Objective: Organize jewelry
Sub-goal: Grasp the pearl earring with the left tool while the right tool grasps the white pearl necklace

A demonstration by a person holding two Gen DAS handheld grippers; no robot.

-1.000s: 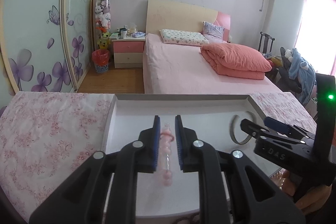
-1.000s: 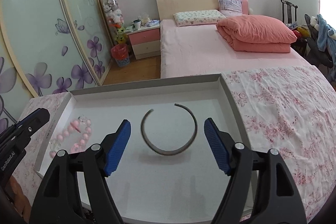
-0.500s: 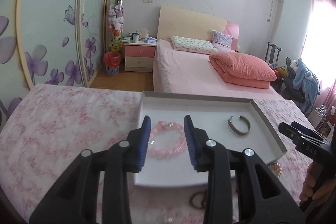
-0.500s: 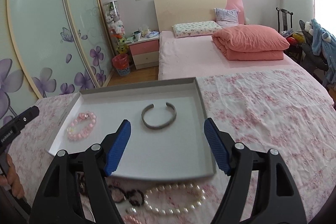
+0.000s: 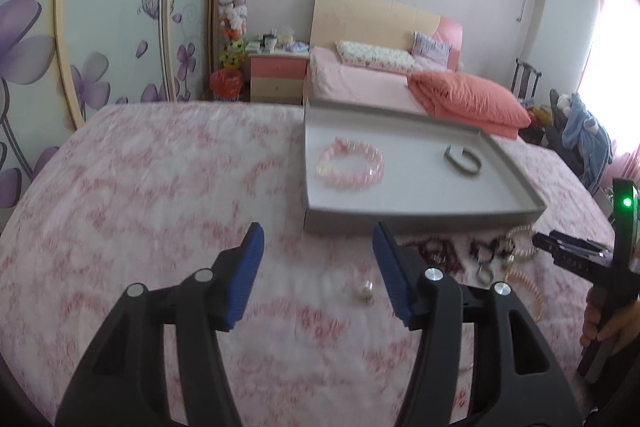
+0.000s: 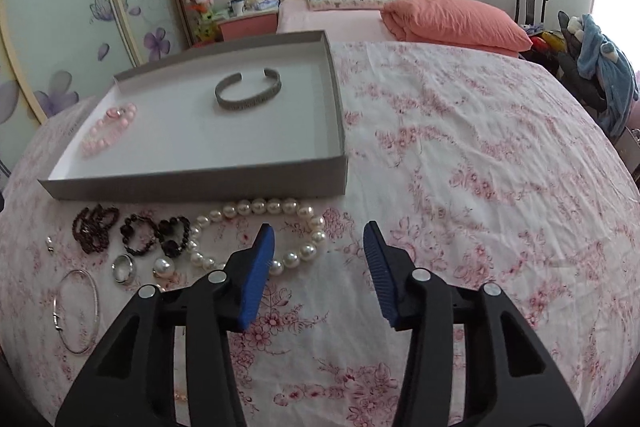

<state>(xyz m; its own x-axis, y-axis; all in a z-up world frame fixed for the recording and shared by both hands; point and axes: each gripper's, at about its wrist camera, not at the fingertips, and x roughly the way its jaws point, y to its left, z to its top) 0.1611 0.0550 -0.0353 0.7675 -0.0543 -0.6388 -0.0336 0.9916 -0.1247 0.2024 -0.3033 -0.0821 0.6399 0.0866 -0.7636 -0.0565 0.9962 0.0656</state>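
Both the left gripper (image 5: 318,255) and right gripper (image 6: 319,254) hang empty with fingers spread, short of the shallow grey cardboard tray (image 6: 200,183) holding a pink bead bracelet (image 6: 109,129) and grey metal cuff (image 6: 248,94)

1. Daylight floods in from a window (image 5: 614,39) at the right edge of the left wrist view, blown out to near white with a pink cast.
2. The room is evenly bright; the walls look pale and soft, with no hard shadows.
3. The left wrist view is smeared by motion blur: the floral cloth (image 5: 160,187) and the small pieces near the tray (image 5: 420,223) lose their detail.
4. The right wrist view is sharp; the pearl necklace (image 6: 256,235) shows small highlights.
5. Inside the tray, the near wall casts a faint shadow.
6. Fisheye bending curves the wardrobe doors (image 6: 80,7), and black vignette fills every corner.
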